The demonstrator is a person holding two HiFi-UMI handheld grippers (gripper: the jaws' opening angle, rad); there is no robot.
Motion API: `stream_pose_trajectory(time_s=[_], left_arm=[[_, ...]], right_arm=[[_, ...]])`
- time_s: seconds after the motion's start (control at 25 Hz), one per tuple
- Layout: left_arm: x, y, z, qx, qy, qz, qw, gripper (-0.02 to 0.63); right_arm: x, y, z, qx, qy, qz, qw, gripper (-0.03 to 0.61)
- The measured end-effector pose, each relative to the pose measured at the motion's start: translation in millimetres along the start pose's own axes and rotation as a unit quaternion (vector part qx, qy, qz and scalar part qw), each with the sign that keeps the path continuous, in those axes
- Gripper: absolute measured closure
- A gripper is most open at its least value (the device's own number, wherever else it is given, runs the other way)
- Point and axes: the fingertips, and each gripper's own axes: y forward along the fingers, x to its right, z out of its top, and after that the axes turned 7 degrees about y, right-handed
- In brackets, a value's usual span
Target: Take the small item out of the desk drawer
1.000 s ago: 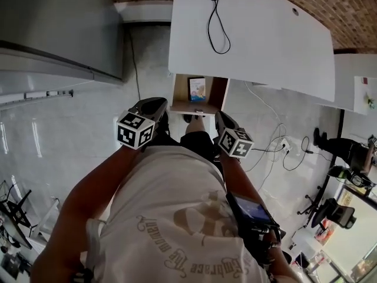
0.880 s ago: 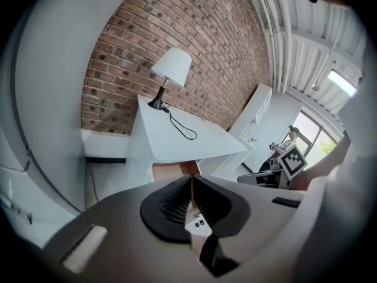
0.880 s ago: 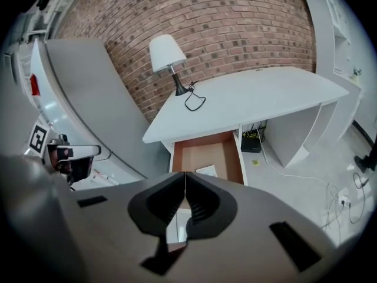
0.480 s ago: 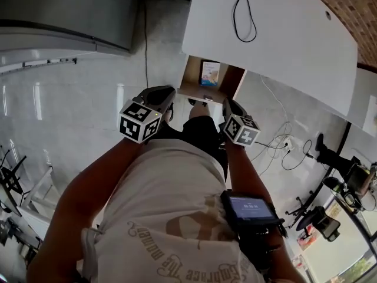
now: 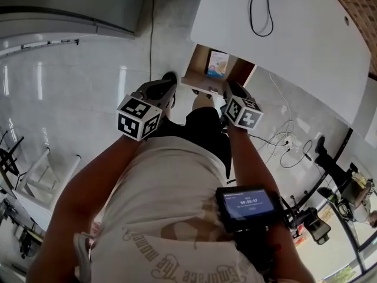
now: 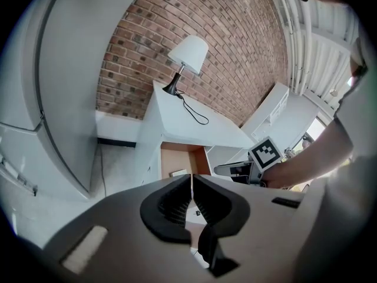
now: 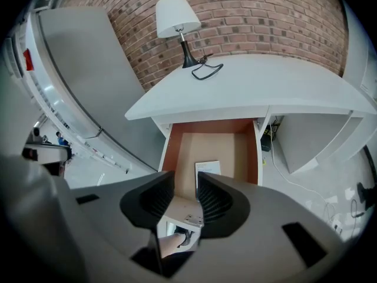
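Note:
A wooden drawer [image 5: 197, 69] stands pulled out from under the white desk [image 5: 294, 34]. Inside it lies a small white and blue box [image 5: 217, 63], also seen in the right gripper view [image 7: 207, 168]. My right gripper [image 7: 186, 184] hovers just in front of the drawer's front edge; its jaws are opening, with a narrow gap and nothing pressed between them. In the head view the right gripper [image 5: 230, 88] is at the drawer's near right corner. My left gripper [image 6: 191, 184] is shut and empty, to the left of the drawer [image 5: 169, 80].
A lamp [image 7: 177, 16] and its black cord [image 5: 262, 7] sit on the desk top. A tall grey cabinet [image 5: 70, 5] stands at the left. Cables [image 5: 288, 149] trail over the tiled floor at the right. The person's legs and foot are below the drawer front.
Both grippers have moved forward, closer to the open drawer. The head view has swung so that the desk and drawer sit higher and further right.

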Motion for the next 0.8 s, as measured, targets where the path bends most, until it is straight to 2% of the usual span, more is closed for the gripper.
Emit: stream_pose_trajectory(time_s=[0.12,0.32,0.6,0.8], left_arm=[[-1.5,1.7,-3.9,0.002,-0.009,0.004,1.0000,0.600],[-5.6,10.3,-13.9,-0.001,-0.013,0.008,0.9999,0.600],[-12.7,15.9,-28.6,-0.003,-0.032,0.018,0.9993,0.600],[-12.3,22.8,-43.5,-0.006,-0.051,0.024,0.9984,0.600]], right_arm=[[3.0,7.8,-2.3,-0.011,-0.004,-0.002,1.000,0.408],[14.0,21.0,-8.9,-0.021,0.002,-0.008,1.000,0.332],[17.9,42.2,-11.3,-0.026,0.013,-0.018,0.999,0.295],[10.9,66.8,-6.4,-0.032,-0.010,-0.014,0.999,0.279]])
